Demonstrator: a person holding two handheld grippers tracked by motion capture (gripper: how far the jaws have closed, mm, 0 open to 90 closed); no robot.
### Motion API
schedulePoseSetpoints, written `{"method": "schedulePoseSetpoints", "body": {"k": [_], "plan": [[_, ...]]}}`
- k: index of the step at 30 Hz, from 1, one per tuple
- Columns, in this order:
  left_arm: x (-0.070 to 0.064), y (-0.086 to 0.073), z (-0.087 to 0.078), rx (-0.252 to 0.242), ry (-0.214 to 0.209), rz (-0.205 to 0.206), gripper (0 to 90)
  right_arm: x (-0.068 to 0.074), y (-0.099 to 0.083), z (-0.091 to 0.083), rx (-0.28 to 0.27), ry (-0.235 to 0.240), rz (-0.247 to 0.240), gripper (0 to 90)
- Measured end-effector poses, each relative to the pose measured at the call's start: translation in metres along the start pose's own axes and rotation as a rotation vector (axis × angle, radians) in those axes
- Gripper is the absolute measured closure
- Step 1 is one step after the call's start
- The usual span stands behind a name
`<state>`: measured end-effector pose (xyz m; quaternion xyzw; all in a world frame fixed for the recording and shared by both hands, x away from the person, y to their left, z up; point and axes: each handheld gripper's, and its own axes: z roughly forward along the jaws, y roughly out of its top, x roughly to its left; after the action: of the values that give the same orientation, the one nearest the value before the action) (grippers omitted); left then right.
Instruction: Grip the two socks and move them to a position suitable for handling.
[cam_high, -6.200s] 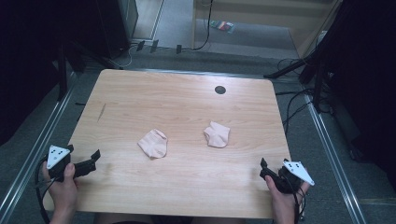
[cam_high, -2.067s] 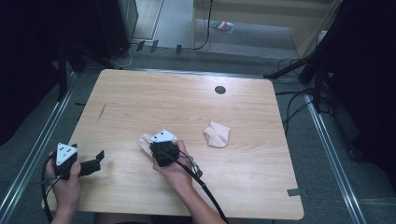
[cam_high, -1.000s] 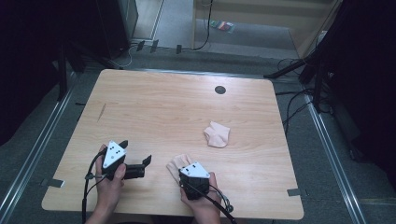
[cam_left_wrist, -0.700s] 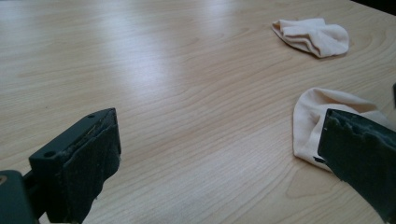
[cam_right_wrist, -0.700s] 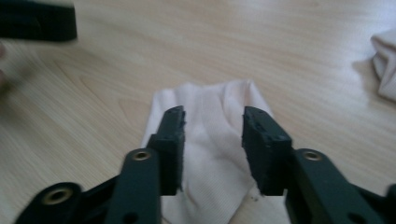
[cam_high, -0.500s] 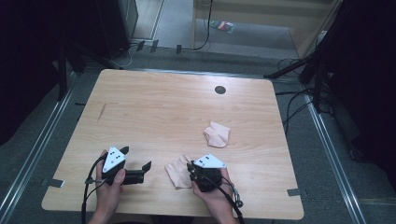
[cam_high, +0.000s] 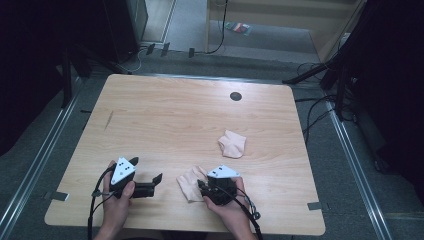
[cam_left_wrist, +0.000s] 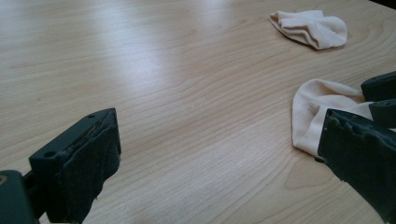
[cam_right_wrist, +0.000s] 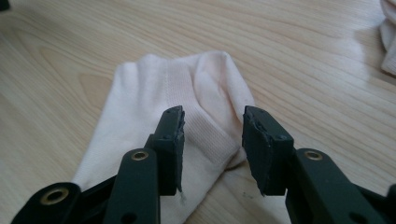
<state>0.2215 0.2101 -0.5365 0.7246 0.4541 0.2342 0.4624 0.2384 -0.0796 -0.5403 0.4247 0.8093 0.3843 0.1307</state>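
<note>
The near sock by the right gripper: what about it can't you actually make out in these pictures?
- Near sock, high view: its right edge is hidden under the right gripper.
- Right gripper view: the jaws stand apart astride the cuff; whether they touch the cloth is unclear.
- Left gripper view: the left gripper's own jaw and the right gripper cover the sock's right side.
- Far sock, right gripper view: cut off by the frame edge.

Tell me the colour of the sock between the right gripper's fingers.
Pale pink sock, clearest in the right gripper view.
</note>
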Motion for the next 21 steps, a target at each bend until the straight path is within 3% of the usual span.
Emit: {"method": "schedulePoseSetpoints", "body": {"k": [4, 6, 9, 10, 14, 17, 20, 21], "plan": [[0.0, -0.001, 0.001, 0.005, 0.002, 0.003, 0.0, 0.003, -0.002, 0.001, 0.017, -0.016, -0.018, 59.9], [0.0, -0.001, 0.001, 0.006, 0.003, 0.004, 0.0, 0.007, -0.003, 0.002, 0.02, -0.043, -0.059, 65.9], [0.0, -0.001, 0.001, 0.005, 0.006, 0.006, 0.0, 0.009, -0.004, 0.001, 0.014, -0.051, -0.074, 70.0], [0.001, -0.001, 0.001, 0.006, 0.008, 0.005, 0.0, 0.012, -0.004, -0.002, -0.008, -0.061, -0.099, 75.7], [0.002, -0.001, 0.001, 0.007, 0.015, 0.002, 0.0, 0.017, -0.002, -0.01, -0.048, -0.056, -0.123, 84.0], [0.003, -0.001, 0.001, 0.006, 0.016, 0.0, 0.0, 0.019, -0.001, -0.014, -0.065, -0.021, -0.116, 85.2], [0.004, -0.001, 0.001, 0.009, 0.017, -0.004, 0.0, 0.019, 0.0, -0.016, -0.067, -0.003, -0.109, 76.1], [0.004, -0.001, 0.001, 0.009, 0.017, -0.004, 0.0, 0.016, -0.001, -0.013, -0.045, 0.002, -0.098, 72.9]]}}
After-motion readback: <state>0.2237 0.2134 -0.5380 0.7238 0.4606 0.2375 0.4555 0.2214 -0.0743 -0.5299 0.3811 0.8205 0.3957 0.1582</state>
